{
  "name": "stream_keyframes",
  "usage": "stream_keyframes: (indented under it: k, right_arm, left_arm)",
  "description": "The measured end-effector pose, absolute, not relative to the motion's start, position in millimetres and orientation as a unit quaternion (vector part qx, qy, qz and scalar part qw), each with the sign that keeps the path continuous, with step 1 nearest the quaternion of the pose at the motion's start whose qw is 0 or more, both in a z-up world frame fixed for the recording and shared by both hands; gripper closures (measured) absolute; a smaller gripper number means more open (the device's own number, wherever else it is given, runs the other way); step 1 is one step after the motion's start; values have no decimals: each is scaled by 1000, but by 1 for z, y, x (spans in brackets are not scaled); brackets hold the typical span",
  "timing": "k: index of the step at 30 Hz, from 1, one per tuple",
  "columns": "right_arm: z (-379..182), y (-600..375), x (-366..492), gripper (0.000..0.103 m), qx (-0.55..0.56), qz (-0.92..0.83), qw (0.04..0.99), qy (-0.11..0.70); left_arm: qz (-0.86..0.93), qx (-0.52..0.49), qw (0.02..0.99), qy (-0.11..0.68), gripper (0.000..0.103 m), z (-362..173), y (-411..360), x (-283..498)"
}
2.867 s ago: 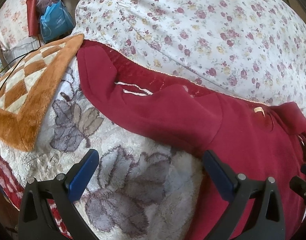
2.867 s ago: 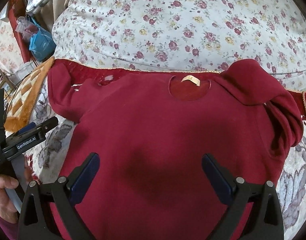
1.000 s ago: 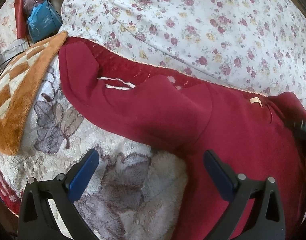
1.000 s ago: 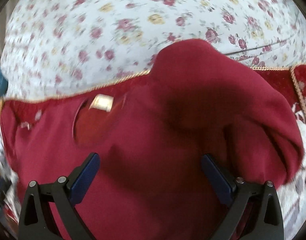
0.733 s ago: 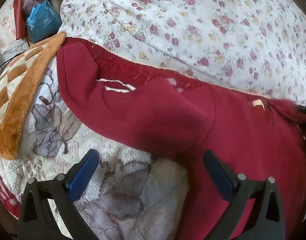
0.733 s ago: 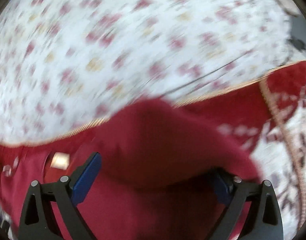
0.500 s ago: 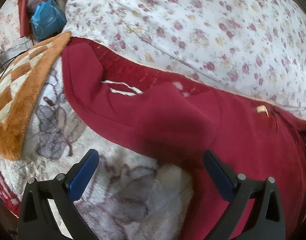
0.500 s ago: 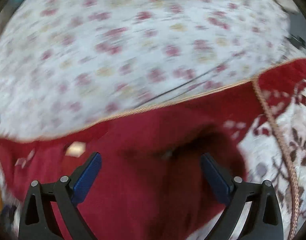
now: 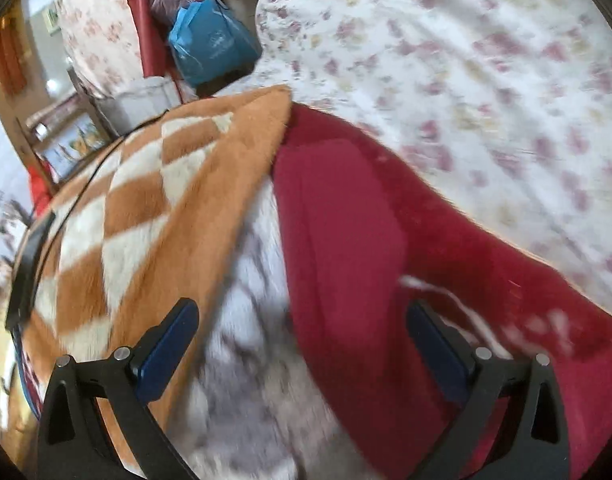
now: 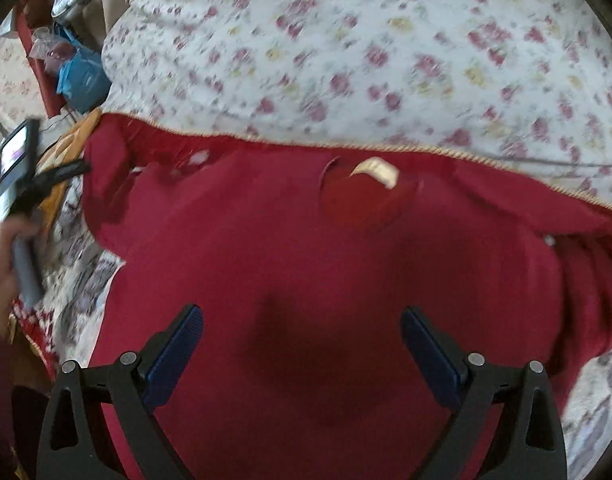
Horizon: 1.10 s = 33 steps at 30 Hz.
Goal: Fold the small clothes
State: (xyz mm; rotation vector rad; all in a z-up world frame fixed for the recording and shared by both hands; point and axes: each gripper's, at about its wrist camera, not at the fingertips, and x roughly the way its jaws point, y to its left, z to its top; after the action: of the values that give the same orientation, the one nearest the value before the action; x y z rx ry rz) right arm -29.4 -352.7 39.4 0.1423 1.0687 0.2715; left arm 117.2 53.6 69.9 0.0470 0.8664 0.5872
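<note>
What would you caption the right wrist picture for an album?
Open right gripper hovers over a red sweater spread flat on a bed, beside a floral quilt.

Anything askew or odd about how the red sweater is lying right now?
Yes. The red sweater lies spread out, but its two sleeves don't match: one sleeve is bunched in folds against the body, while the other sleeve stretches out toward the checkered blanket.

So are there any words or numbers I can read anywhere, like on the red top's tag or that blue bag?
None can be read.
Tag inside the red top collar: too blurred, no letters show.
Blue bag: faint white print, too small and blurred to read.
Picture frames at the left: too small to tell.
</note>
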Motion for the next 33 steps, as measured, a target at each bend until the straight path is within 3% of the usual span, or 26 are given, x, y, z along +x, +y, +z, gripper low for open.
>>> stream_keyframes:
  k: [3, 5, 9, 10, 13, 14, 15, 22, 26, 29, 33]
  right_arm:
    - [30, -349, -30, 2, 69, 134, 840, 522]
    - [26, -348, -30, 2, 71, 132, 836, 527]
    - [21, -348, -27, 2, 73, 129, 833, 533]
    - [21, -349, -27, 2, 74, 128, 833, 533]
    - [22, -351, -29, 2, 83, 127, 834, 531]
    - [23, -352, -28, 2, 85, 126, 834, 531]
    - [23, -352, -28, 2, 87, 125, 834, 530]
    - [42, -370, -41, 2, 107, 113, 846, 510]
    - [49, -388, -47, 2, 125, 97, 851, 501]
    - [56, -405, -54, 2, 132, 75, 858, 490]
    - [62, -432, -63, 2, 150, 48, 862, 482]
  left_arm:
    - [287, 31, 857, 427, 7, 54, 61, 142]
    - [277, 31, 851, 445, 21, 40, 62, 155]
    - [291, 58, 849, 437, 22, 30, 60, 169]
    - [293, 52, 850, 434, 28, 30, 61, 170]
    - [304, 42, 855, 417, 62, 37, 64, 167]
    - [282, 28, 865, 413, 87, 41, 66, 164]
    - [260, 14, 873, 413, 93, 45, 66, 163]
    - [82, -71, 915, 390, 93, 109, 28, 111]
    - [-32, -78, 929, 360, 93, 150, -45, 64]
    - [-93, -61, 928, 356, 93, 153, -112, 33]
    - [-151, -38, 903, 401, 93, 106, -197, 8]
